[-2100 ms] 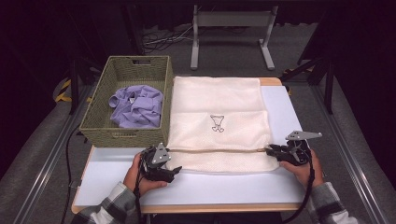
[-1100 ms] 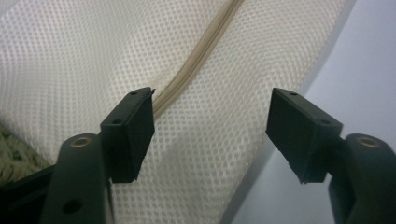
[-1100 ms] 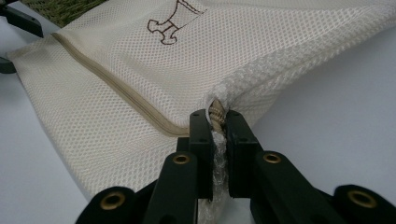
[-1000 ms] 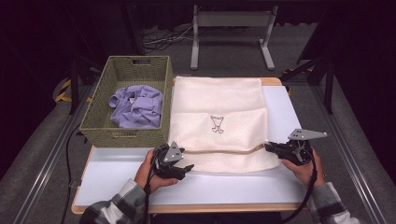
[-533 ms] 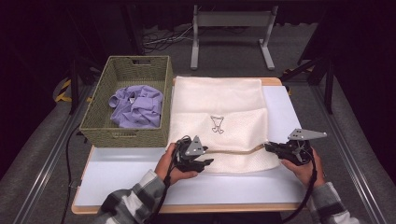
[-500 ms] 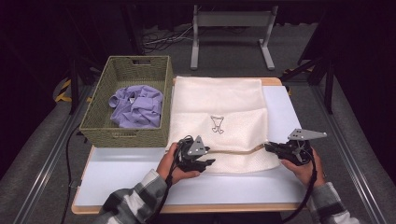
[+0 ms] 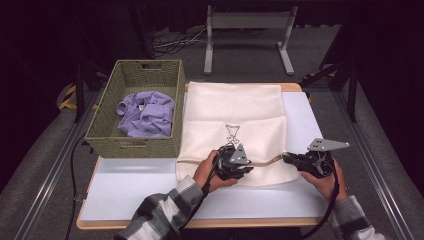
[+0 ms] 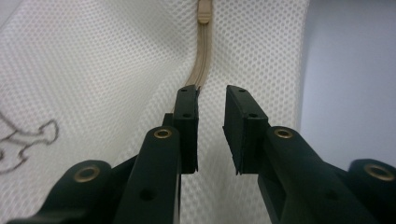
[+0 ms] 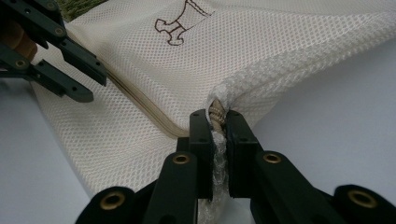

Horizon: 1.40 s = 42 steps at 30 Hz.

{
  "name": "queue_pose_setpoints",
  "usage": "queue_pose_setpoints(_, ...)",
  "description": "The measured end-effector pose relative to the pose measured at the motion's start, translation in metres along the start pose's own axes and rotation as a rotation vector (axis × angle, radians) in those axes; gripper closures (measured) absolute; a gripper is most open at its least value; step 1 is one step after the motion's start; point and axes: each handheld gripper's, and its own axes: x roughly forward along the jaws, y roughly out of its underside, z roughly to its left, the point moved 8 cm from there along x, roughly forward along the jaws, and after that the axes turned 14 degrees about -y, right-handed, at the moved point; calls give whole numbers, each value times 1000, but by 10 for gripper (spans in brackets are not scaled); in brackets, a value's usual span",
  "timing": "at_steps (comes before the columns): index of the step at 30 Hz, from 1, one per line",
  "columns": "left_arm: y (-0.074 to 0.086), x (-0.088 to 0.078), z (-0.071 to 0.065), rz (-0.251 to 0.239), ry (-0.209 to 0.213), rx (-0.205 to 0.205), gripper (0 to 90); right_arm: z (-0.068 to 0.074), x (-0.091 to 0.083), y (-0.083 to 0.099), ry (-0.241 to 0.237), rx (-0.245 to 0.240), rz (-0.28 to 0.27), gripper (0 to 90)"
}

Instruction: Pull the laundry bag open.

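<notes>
Working along the zipper (image 8: 200,70) of the cream mesh laundry bag (image 7: 235,107), we are in the unzipping or zipping step; which of the two we cannot tell. The bag lies flat on the white table (image 7: 130,190), reaching from the far edge toward the near edge, just right of the woven basket (image 7: 100,137) that holds a lilac garment (image 7: 146,112) at the far left corner.

The right gripper (image 9: 217,122) anchors the bag near the right edge: its jaws are pressed together on the bunched mesh corner where the zipper ends, and it is pinching that fabric firmly. The left gripper (image 8: 210,112) sits over the zipper line at the middle of the bag's near portion. Its jaws have just been closing, yet a narrow gap remains between them and we see only mesh behind that gap; nothing is pinched. The tan zipper tape runs away from the tip of one jaw toward a small tab (image 8: 203,11) farther on.

We judge that the next move calls for advancing the left gripper along the tape until the tab lies between the pads, then completing the closure. The right gripper should hold tension so the tape runs straight; slack mesh could be caught instead of the tab.
</notes>
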Motion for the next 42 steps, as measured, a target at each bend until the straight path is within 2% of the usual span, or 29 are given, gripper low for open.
queue_pose_setpoints(6, -15, 21, -11, 8, 22, 25, 781, 2, 0, -1, -7, -9, 0, 832)
queue_pose_setpoints(17, -27, 48, -15, 30, 19, 21, 781, 7, 2, -2, -23, -26, 2, 831)
queue_pose_setpoints(23, -30, 55, -14, 43, 11, 19, 760, 9, 3, -2, -32, -34, 4, 831)
queue_pose_setpoints(26, -32, 57, -13, 40, 1, 14, 756, 10, 3, -2, -33, -36, 4, 832)
queue_pose_setpoints(36, -40, 60, -16, 15, 12, 3, 759, 11, 5, -1, -41, -43, 10, 831)
queue_pose_setpoints(42, -44, 62, -16, 14, 6, 10, 779, 13, 6, -1, -46, -48, 11, 831)
